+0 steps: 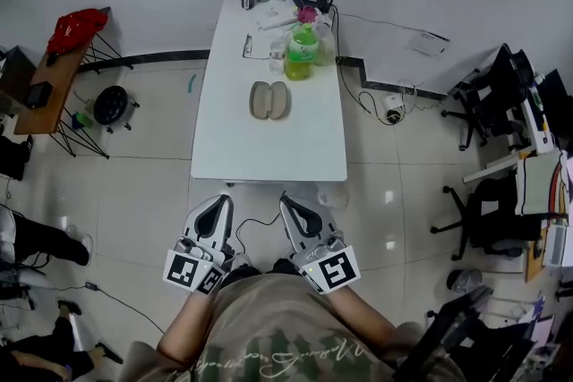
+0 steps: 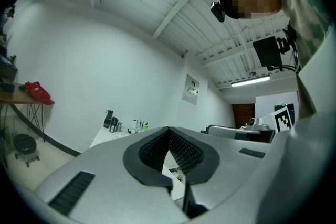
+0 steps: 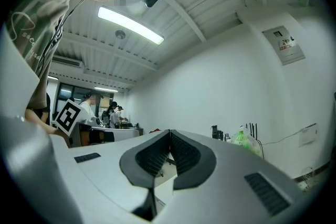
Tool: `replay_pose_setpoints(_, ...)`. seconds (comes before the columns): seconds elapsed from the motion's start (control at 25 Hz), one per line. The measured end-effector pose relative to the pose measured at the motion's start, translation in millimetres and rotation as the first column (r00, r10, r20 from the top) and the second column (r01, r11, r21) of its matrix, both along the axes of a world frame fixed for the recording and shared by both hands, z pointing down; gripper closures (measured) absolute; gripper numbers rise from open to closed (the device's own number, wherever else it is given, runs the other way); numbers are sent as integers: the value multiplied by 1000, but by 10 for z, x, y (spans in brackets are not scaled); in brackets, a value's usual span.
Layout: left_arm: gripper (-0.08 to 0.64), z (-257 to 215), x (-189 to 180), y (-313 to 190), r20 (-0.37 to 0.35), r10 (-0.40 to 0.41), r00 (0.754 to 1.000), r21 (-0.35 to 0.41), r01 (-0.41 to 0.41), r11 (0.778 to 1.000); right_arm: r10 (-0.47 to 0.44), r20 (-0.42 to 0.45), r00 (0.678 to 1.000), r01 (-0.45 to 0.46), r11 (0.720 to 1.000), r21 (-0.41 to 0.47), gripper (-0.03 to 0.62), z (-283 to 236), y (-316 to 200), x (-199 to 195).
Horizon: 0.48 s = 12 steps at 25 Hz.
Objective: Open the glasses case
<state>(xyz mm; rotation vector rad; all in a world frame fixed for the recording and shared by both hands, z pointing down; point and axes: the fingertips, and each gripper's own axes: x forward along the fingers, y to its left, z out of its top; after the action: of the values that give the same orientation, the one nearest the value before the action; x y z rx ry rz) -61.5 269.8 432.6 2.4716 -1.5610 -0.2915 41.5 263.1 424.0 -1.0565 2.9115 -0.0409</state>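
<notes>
one glasses case (image 1: 269,100) mid-table, two oval halves side by side, one white table (image 1: 269,152), one green bottle (image 1: 301,54) far end, left gripper (image 1: 218,203) and right gripper (image 1: 288,203) off near edge, both jaws pressed together, empty

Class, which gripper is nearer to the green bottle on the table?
Right. Both grippers hang short of the table's near edge. The right gripper lines up roughly with the green bottle, and the left gripper sits further to the left.
</notes>
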Motion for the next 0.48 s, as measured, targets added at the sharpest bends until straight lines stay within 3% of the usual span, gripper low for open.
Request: replay_pose_setpoints(0.48,552,-21,217,149,3,62,998,-9,-62,998,65,1,998,-65,998,6,581,-7,-5,215)
